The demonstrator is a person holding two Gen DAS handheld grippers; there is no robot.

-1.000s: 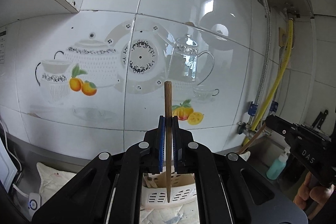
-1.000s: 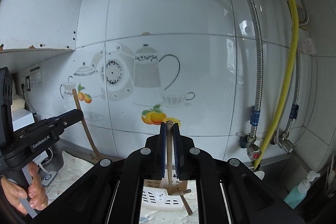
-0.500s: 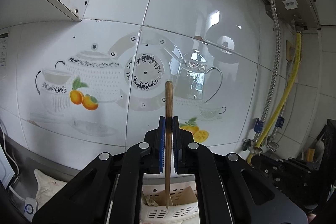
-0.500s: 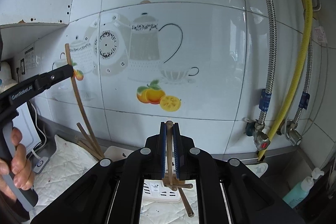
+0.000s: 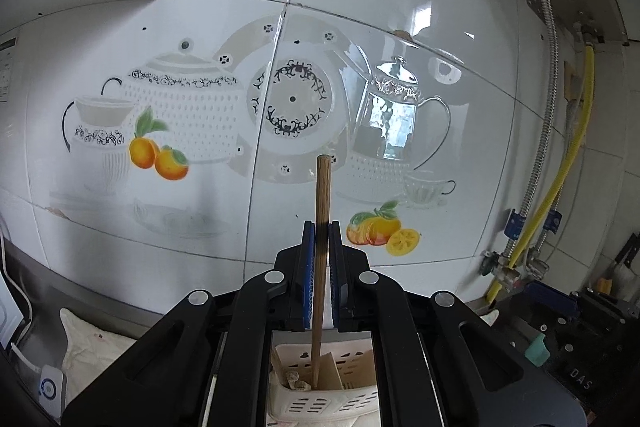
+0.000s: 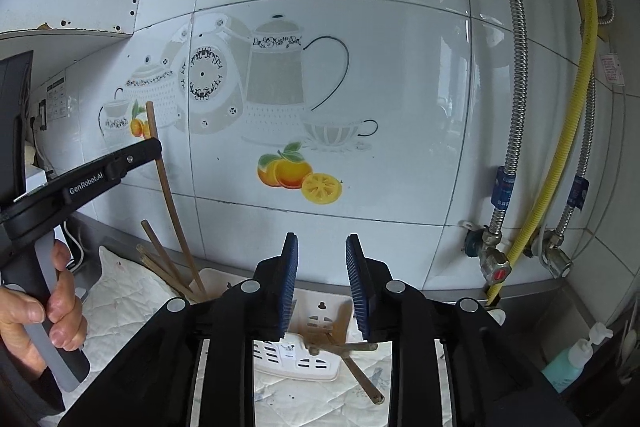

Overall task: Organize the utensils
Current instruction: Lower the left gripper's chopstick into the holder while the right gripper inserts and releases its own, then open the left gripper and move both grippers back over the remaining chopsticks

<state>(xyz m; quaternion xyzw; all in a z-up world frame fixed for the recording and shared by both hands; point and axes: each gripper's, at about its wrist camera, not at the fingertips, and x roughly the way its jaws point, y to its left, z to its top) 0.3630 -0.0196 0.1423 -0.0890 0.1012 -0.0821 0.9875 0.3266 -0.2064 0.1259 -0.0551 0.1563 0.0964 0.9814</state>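
- The left tongs [image 5: 322, 227] are clamped on a wooden chopstick [image 5: 322, 259], which stands nearly upright between the blue pads [image 5: 306, 267]
- Its thick end rises above the tongs in front of the tiled wall [image 5: 360, 7]; its thin end points down into the white slotted utensil holder [image 5: 320, 399]
- In the right wrist view that same chopstick [image 6: 166, 195] slants from the left tongs [image 6: 154, 149] down toward the left part of the holder [image 6: 296, 359], where other chopsticks [image 6: 160, 255] already lean
- A hand [image 6: 36, 315] grips the left tool's handle at the left edge of that view
- The right tongs [image 6: 322, 247] have just been opening: the pads [image 6: 290, 279] stand apart with nothing between them
- Below them a brown utensil [image 6: 352, 367] lies across the front of the holder, its tip out over the quilted white cloth [image 6: 132, 303] on the counter [image 6: 520, 289]
- A bottle of blue-green liquid [image 6: 568, 363] stands at the far right, below the yellow hose [image 6: 560, 147] and metal pipes [image 6: 514, 87]
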